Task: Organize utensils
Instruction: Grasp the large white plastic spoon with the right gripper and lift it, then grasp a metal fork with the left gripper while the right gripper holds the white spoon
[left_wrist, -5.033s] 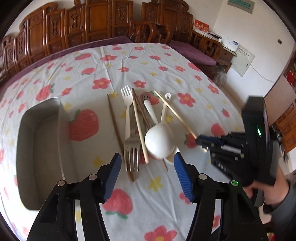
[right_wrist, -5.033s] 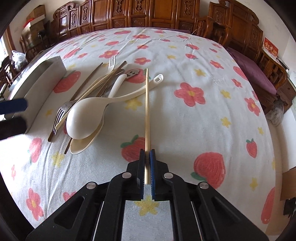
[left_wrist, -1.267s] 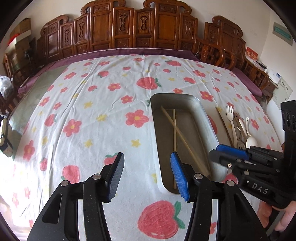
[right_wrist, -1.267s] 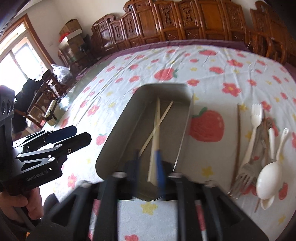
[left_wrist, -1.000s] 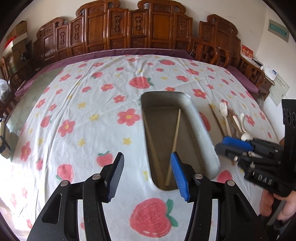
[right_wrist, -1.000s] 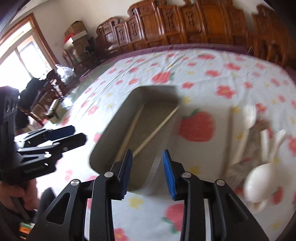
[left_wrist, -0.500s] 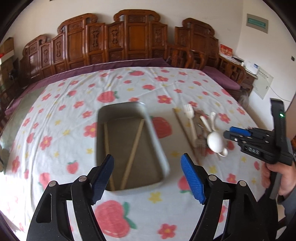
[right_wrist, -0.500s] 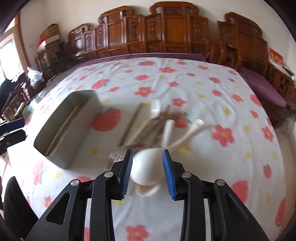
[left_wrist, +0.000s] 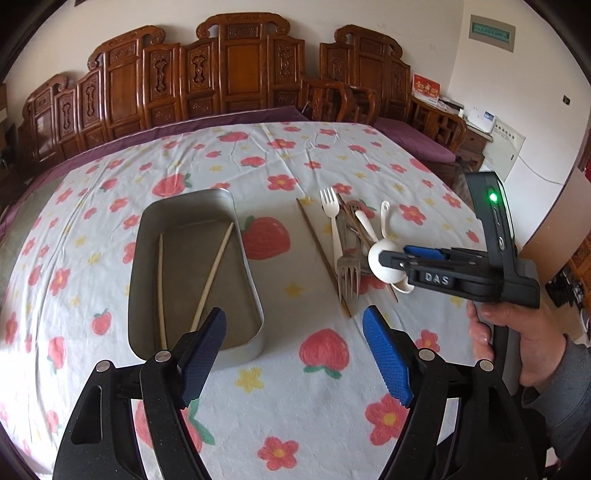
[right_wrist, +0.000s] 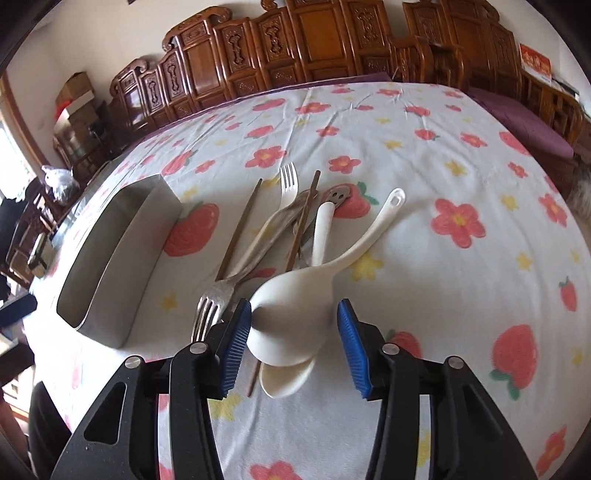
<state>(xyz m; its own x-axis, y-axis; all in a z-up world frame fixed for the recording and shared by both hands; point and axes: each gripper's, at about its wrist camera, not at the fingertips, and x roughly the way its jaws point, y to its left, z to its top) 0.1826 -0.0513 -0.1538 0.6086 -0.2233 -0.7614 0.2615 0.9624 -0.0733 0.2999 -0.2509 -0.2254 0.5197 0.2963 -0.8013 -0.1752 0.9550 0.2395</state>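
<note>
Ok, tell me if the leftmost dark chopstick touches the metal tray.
Apart. The left wrist view shows printed tablecloth between the metal tray and the leftmost dark chopstick.

Light chopstick (left_wrist: 214, 273) that right gripper (right_wrist: 291, 343) pinched five seconds back went from the pile into metal tray (left_wrist: 255, 295), beside a second one (left_wrist: 161, 288). Right gripper then left the tray, dropped over the white rice spoon (right_wrist: 295, 310) at frame centre; jaws just opened further, spoon bowl between them. Left gripper (left_wrist: 295, 354) widened too, tray shifted to its left-centre, nothing between its jaws.
</note>
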